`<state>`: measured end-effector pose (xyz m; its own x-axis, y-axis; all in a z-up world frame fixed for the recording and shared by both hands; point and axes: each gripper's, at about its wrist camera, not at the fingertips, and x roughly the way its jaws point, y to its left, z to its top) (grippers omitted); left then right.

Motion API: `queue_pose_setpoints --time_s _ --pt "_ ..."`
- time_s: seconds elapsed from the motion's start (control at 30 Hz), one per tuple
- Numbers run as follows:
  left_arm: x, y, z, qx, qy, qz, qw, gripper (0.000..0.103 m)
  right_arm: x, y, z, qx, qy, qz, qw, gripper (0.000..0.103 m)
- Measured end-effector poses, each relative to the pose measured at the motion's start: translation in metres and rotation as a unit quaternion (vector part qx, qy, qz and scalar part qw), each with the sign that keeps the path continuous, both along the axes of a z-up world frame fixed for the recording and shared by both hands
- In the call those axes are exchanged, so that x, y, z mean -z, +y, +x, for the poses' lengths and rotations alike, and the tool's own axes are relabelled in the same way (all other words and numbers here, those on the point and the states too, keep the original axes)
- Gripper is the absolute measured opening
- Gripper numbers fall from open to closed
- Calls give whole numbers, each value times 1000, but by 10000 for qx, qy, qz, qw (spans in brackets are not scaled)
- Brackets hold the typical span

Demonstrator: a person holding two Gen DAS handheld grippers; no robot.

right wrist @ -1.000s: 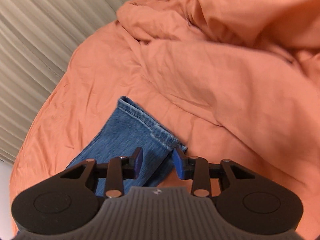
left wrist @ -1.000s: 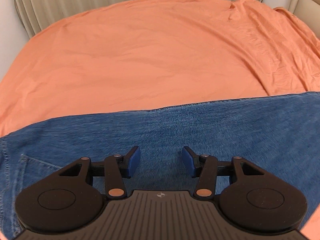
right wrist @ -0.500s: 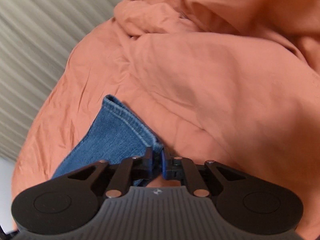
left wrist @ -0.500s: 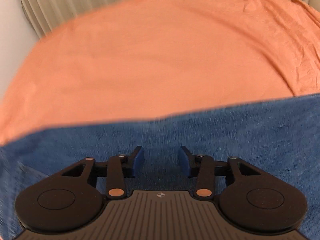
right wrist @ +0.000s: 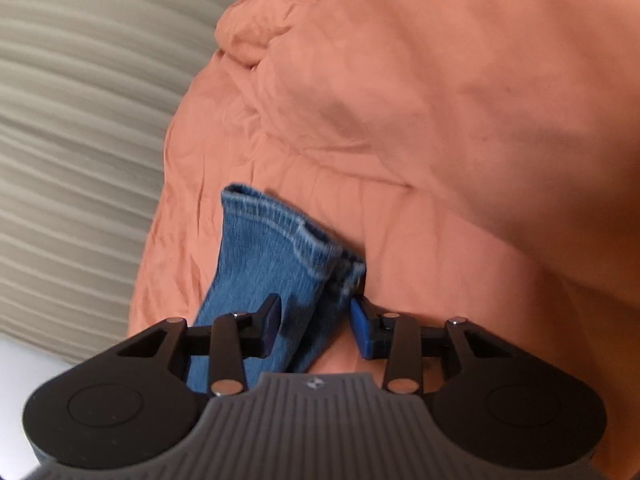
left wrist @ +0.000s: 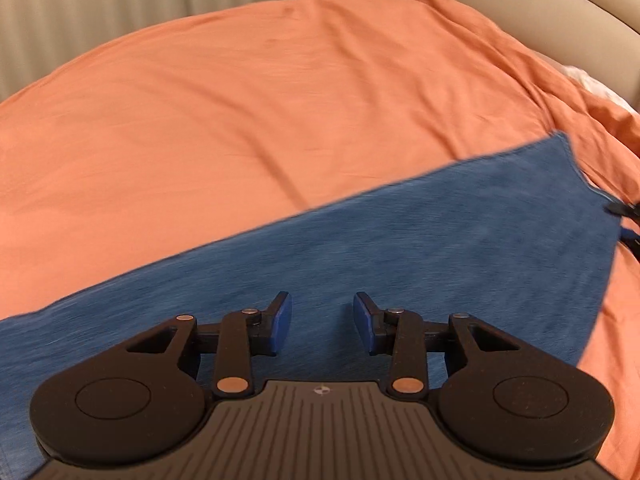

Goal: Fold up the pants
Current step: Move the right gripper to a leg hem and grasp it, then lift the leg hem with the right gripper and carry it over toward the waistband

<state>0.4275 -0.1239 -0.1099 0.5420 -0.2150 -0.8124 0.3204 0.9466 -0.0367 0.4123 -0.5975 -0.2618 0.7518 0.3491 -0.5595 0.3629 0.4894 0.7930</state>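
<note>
Orange bedding (left wrist: 248, 112) carries the jeans (left wrist: 400, 248) lengthwise between both claws: right claw (right wrist: 314, 322) gapes astride the hem (right wrist: 296, 236), left claw (left wrist: 322, 322) spread wide over mid-leg.

pants (left wrist: 400, 240): blue denim, coarse weave | bedsheet (left wrist: 240, 120): orange cloth, matt, creased

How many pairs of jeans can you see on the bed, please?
1: the jeans lie across the orange bedspread beneath the open left gripper, hem end at the open right gripper. Bedding folds could hide more.
</note>
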Motion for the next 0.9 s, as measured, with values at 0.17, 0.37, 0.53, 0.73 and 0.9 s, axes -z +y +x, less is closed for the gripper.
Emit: queue_pose_setpoints --time_s 0.17,0.37,0.53,0.73,0.9 --pt "16 -32 22 288 41 63 9996 43 -12 2 7 -89 -169 -363 9992 11" --pt "32 -52 71 7 -22 26 10000 41 -30 12 15 -425 -225 -1034 9935 10" --pt "42 -65 96 -14 -16 156 9999 40 -35 15 17 -570 -159 -1409 9883 10" --pt "27 -66 77 -119 -305 367 9988 37 -37 17 22 -601 -61 -1555 9860 10" --pt "8 -71 37 276 41 270 9992 33 -48 21 22 -607 13 -1748 9827 10"
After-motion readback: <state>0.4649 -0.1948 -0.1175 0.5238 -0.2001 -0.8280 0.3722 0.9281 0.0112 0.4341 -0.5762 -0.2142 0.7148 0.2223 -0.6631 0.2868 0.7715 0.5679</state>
